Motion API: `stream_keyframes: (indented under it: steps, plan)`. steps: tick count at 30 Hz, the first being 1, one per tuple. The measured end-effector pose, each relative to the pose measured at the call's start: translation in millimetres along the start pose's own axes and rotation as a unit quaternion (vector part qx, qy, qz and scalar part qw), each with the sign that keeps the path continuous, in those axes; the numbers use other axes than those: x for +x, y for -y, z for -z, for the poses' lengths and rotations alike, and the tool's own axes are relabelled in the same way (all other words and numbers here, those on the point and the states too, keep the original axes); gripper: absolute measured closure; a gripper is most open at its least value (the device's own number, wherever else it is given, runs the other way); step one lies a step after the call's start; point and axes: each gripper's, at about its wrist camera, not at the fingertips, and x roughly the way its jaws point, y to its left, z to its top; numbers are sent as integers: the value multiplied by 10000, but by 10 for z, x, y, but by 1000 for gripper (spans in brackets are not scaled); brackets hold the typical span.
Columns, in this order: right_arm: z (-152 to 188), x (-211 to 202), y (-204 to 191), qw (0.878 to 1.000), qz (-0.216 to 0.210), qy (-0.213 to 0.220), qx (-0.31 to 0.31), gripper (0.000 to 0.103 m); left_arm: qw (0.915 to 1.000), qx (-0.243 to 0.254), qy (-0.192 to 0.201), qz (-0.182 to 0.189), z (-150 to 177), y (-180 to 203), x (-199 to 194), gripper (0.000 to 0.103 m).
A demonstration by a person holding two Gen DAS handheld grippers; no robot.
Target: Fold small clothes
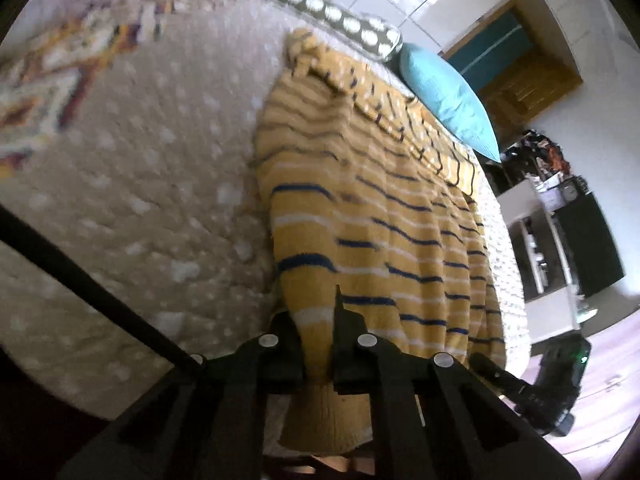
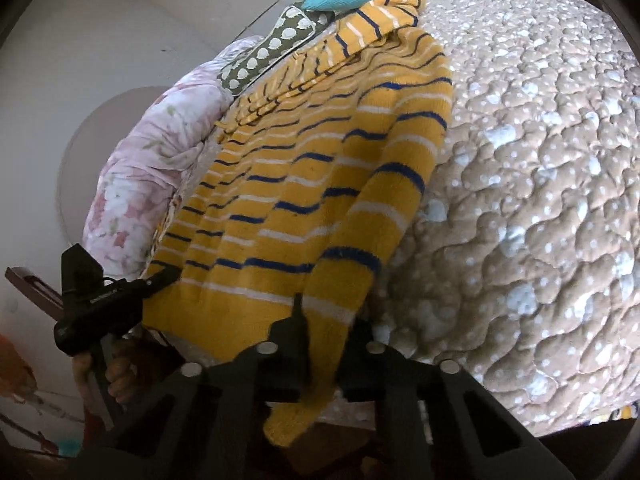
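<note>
Pinching the sweater (image 1: 380, 208) at its near hem with both claws, I read this as the start of the first fold. In the left wrist view the left gripper (image 1: 318, 344) has its jaws pressed together on the yellow knit at 6 o'clock, with a flap of hem hanging below them. In the right wrist view the right gripper (image 2: 324, 344) clamps the near end of a sleeve or side edge, also at 6 o'clock, cloth drooping beneath. The left gripper (image 2: 100, 300) shows there too, at 8 o'clock, a hand (image 2: 116, 376) wrapped round its handle.

The sweater lies spread on the quilt (image 1: 140, 200), running from 6 o'clock up toward 1 o'clock in the left view, its neck end near a teal pillow (image 1: 448, 96) and a spotted cushion (image 1: 344, 24).

To do this well, I judge both claws should lift together and level, so the hem stays taut between them, then carry it toward the neck without dragging the quilt. The knit looks thick and floppy; a shallow bite could slip, so I would check that each pinch holds both layers before raising. Uneven height would skew the crease.

As for writing, small pale lettering sits on the left gripper's body in the right wrist view, too blurred to read. I can make out no brand or label on the sweater.
</note>
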Motion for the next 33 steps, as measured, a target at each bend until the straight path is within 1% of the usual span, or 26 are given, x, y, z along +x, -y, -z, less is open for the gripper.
stream_keyframes:
  steps: [3, 7, 9, 12, 13, 14, 15, 17, 20, 21, 23, 25, 26, 27, 29, 30, 33]
  plan:
    - [21, -165, -21, 9998, -65, 13, -166, 94, 9991, 308, 271, -86, 61, 150, -291, 95]
    - [137, -438, -70, 9989, -171, 59, -435, 96, 9978, 542, 376, -100, 211, 283, -523, 95]
    - [203, -504, -68, 9986, -246, 12, -467, 96, 9973, 604, 371, -165, 278, 310, -544, 95]
    - [267, -547, -40, 9986, -153, -10, -514, 96, 9961, 684, 346, -428, 318, 251, -489, 95]
    - [259, -552, -38, 9986, -135, -11, -517, 96, 9964, 636, 303, -478, 291, 216, -456, 95]
    - [239, -555, -62, 9984, -95, 5, -562, 96, 9970, 551, 268, -466, 273, 191, -420, 95]
    - [200, -562, -115, 9978, -38, 36, -662, 96, 9979, 445, 278, -375, 217, 152, -416, 95]
    - [61, -582, -283, 9958, -15, 126, -905, 96, 9980, 401, 381, -306, 119, 153, -425, 95]
    - [-165, -612, -522, 9910, 34, 331, -1295, 96, 9966, 470, 638, -212, -144, 246, -456, 95]
    - [-309, -614, -646, 9877, 110, 467, -1487, 96, 9956, 526, 741, -216, -276, 304, -447, 95]
    - [-542, -600, -782, 9828, 230, 698, -1692, 96, 9931, 665, 909, -329, -577, 424, -375, 95]
    - [-886, -554, -903, 9770, 415, 1001, -1834, 96, 9910, 759, 1020, -428, -922, 522, -252, 95]
    - [-1031, -531, -928, 9755, 460, 1101, -1850, 96, 9907, 758, 1041, -443, -1075, 539, -189, 95]
    - [-1213, -490, -948, 9742, 507, 1198, -1844, 96, 9908, 730, 1042, -459, -1315, 562, -76, 95]
    - [-1593, -363, -955, 9736, 596, 1325, -1759, 96, 9912, 672, 1015, -522, -1629, 582, 116, 95]
    - [-1738, -290, -944, 9739, 645, 1344, -1711, 96, 9912, 650, 971, -618, -1841, 596, 273, 95]
    - [-2216, 26, -881, 9749, 932, 1350, -1507, 96, 9905, 632, 828, -892, -2237, 591, 677, 95]
